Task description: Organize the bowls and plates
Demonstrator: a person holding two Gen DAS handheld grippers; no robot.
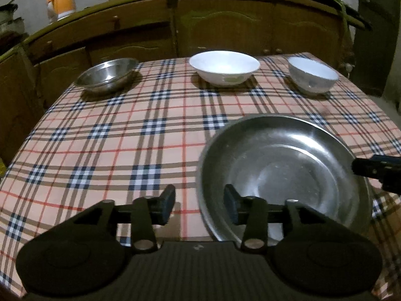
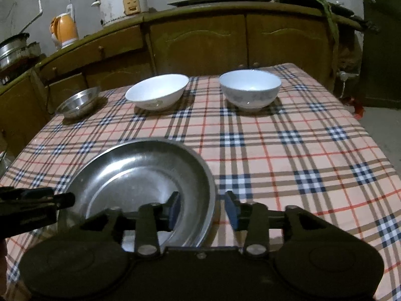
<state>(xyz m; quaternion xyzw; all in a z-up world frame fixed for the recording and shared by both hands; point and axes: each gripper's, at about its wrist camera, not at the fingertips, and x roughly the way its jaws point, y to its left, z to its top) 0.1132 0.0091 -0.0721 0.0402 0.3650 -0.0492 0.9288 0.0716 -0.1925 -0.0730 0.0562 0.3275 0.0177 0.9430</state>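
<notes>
1. Left wrist view: the left gripper (image 1: pixel 199 207) stands released, its jaws apart astride the near-left rim of the steel plate (image 1: pixel 283 173). One pad sits inside the plate and the other outside over the checked tablecloth (image 1: pixel 100 150), and neither presses the metal.
2. Same view: the plate lies on the cloth at about 4 o'clock. At 3 o'clock the tip of the right gripper (image 1: pixel 376 170) reaches over the plate's far-right rim.
3. Same view: three bowls line the far edge, a steel bowl (image 1: pixel 106 77) at 10 o'clock, a wide white bowl (image 1: pixel 224 70) at 12 and a deeper white bowl (image 1: pixel 312 76) at 1 o'clock, each well apart from the next.
4. Right wrist view: the right gripper (image 2: pixel 203 209) is likewise released, its pads on either side of the plate's (image 2: pixel 140 175) right rim with clear gaps. The left gripper (image 2: pixel 37 200) enters at 9 o'clock.
5. Same view: the bowls stand at 10, 11 and 12 o'clock, in front of a brown cabinet (image 2: pixel 200 45).
6. Judgement: the plate seems just set down near the front edge, so this step reads as a release. The next move likely calls for backing both grippers off the rim without dragging it, then reaching across for a bowl, probably to nest or stack.
</notes>
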